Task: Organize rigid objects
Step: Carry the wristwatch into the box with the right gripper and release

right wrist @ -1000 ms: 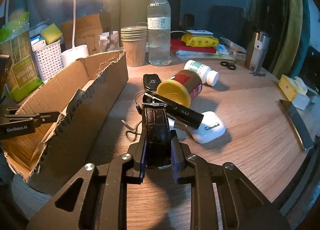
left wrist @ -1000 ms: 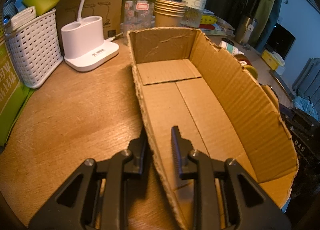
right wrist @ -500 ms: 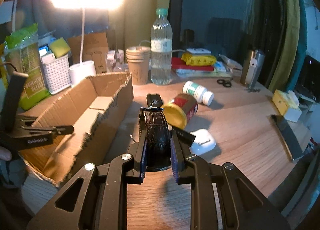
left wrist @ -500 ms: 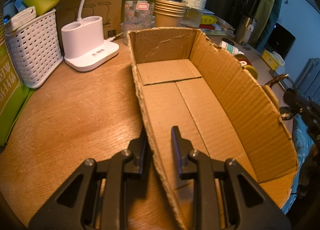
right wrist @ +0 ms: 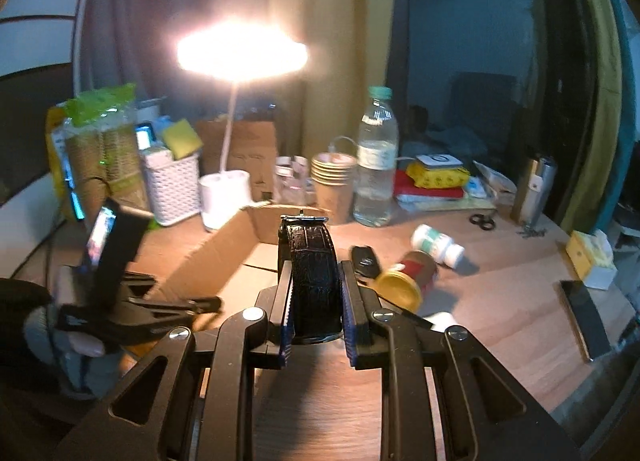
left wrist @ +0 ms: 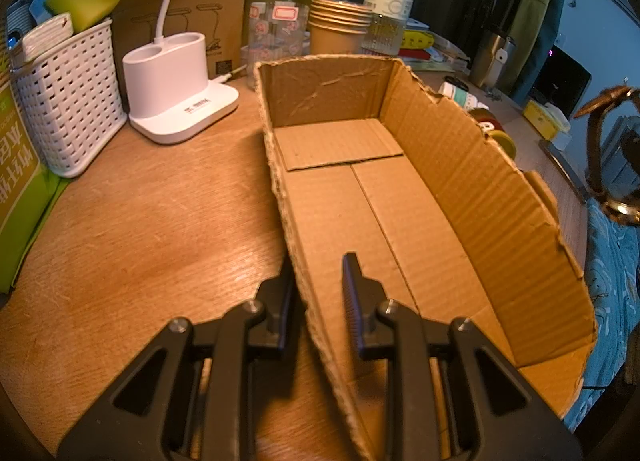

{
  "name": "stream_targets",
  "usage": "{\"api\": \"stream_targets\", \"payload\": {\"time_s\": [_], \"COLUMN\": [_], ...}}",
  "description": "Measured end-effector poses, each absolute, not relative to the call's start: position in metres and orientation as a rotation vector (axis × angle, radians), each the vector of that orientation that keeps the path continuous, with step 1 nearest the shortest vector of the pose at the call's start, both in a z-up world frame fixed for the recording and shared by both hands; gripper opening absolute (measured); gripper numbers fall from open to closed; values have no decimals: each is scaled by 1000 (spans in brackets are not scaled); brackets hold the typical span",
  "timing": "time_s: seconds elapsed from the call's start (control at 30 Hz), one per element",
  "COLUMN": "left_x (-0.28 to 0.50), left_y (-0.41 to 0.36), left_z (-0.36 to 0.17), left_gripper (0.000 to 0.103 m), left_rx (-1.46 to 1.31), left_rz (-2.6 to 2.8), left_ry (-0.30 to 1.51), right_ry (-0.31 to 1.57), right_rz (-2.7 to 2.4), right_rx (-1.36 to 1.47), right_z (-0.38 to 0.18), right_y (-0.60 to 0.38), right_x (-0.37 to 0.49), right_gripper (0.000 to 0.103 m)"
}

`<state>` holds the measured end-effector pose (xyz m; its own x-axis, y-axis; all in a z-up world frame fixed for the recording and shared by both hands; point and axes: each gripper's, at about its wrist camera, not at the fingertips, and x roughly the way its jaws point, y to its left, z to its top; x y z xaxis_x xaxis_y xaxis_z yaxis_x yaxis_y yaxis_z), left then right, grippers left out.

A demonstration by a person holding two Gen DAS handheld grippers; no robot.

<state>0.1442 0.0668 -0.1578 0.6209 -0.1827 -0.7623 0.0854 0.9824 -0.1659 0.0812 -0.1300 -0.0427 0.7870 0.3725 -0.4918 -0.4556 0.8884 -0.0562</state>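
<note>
Black leather watch strap [right wrist: 313, 261] found clamped upright in right gripper [right wrist: 314, 305], mid-frame in right wrist view, raised above wooden table [right wrist: 500, 301]. Left gripper [left wrist: 316, 297] closed on near wall of cardboard box [left wrist: 400, 197], one finger outside, one inside. Noted lying right of centre on table: yellow-lidded jar [right wrist: 408, 281] and white pill bottle [right wrist: 438, 243]. Upper left: white basket [left wrist: 68, 109] and lamp base [left wrist: 176, 89]. Top centre: paper cups [left wrist: 340, 29], water bottle [left wrist: 390, 1]. Dark curtains [right wrist: 568, 81] behind.
</note>
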Motion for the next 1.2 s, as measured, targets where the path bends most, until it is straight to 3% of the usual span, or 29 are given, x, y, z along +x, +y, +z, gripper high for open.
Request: {"api": "stream_targets", "payload": {"time_s": [0.9,1.2], "left_x": [144,146], "left_y": [67,67], "left_z": [-158,-158], "left_gripper": [23,23], "left_rx": [-118,-118], "left_rz": [-155,-155], "left_ry": [887,887], "right_ry": [681,660], "right_rz": [583,586], "right_rx": [-284,-277], "right_z": [-100,-94], "right_y": [-70,-76], "right_x": [83,82], "right_gripper": [22,32]}}
